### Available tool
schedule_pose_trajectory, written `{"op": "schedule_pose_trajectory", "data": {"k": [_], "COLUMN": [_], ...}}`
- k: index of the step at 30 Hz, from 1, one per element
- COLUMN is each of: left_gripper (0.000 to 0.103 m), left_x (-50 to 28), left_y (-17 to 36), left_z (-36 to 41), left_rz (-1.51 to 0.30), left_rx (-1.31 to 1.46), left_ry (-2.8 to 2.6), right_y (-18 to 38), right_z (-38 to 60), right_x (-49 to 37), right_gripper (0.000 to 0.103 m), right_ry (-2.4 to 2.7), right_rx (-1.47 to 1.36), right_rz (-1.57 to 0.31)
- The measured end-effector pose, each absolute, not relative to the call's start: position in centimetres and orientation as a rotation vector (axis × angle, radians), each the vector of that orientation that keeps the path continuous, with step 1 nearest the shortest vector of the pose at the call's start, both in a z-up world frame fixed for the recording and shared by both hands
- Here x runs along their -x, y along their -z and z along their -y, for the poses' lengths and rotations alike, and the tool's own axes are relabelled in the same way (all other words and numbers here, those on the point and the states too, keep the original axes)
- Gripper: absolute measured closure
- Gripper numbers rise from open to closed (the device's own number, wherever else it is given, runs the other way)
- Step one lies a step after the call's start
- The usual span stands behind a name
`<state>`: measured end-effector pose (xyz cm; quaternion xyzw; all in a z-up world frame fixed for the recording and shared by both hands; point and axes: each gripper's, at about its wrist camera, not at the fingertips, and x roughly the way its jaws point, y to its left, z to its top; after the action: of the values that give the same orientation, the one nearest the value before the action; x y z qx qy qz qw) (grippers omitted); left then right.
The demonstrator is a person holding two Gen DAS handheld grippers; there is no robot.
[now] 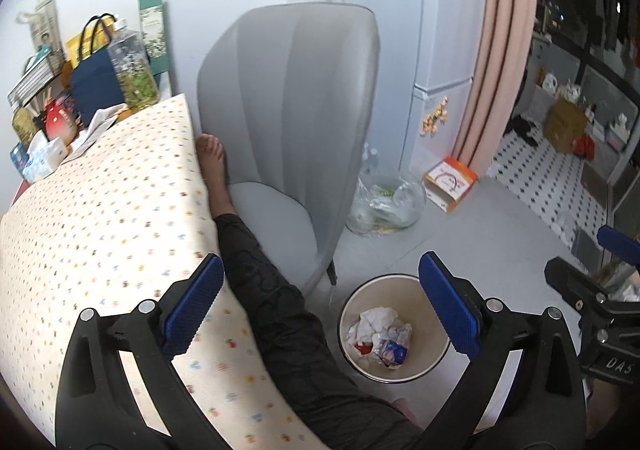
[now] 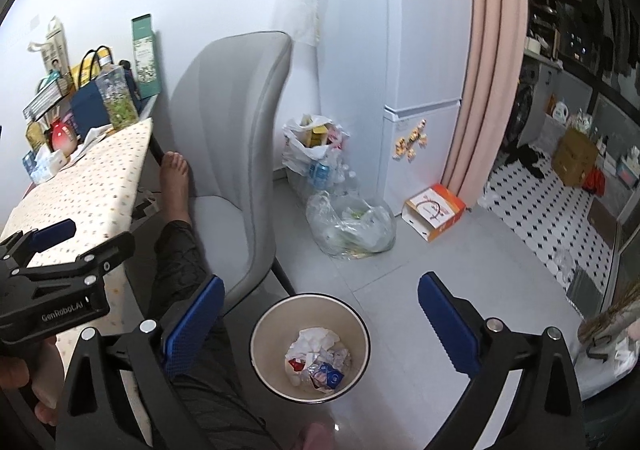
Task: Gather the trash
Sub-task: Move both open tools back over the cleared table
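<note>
- Blue-padded fingers of the left gripper (image 1: 320, 302) stood spread wide with nothing between them, angled down above the floor.
- The right gripper (image 2: 320, 314) was likewise spread wide and empty (its pads framed the bin below).
- Crumpled trash (image 2: 318, 358), white paper and a blue wrapper, lay at the bottom of the cream waste bin (image 2: 264, 330), which stood on the grey floor just beside the grey chair (image 2: 228, 122).
- A person's leg (image 1: 280, 298) in dark trousers rested between the chair and the dotted bench (image 1: 100, 202).
- A clear plastic bag (image 2: 352, 226) sat on the floor beyond the bin.
</note>
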<state>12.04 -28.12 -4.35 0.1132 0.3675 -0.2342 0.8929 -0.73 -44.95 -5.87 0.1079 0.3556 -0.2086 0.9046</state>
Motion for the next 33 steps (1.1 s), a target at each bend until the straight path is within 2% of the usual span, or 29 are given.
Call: {"op": "schedule_pose_trajectory", "data": {"k": [17, 33], "left_gripper": [0.006, 0.006], "left_x": [-9.9, -6.0], "left_y": [0.1, -1.3], "left_z": [17.0, 8.9], "left_rz": [-0.656, -0.601], "left_rx": [-0.085, -0.029], "left_ry": [0.354, 0.217], "right_y": [0.6, -1.6], "right_z": [35.8, 29.0], "right_x": [1.3, 3.2], "right_gripper": [0.008, 0.008], "right_ry": [0.312, 0.200], "right_rx": [-0.132, -0.094], "right_rz": [-0.662, -0.615]}}
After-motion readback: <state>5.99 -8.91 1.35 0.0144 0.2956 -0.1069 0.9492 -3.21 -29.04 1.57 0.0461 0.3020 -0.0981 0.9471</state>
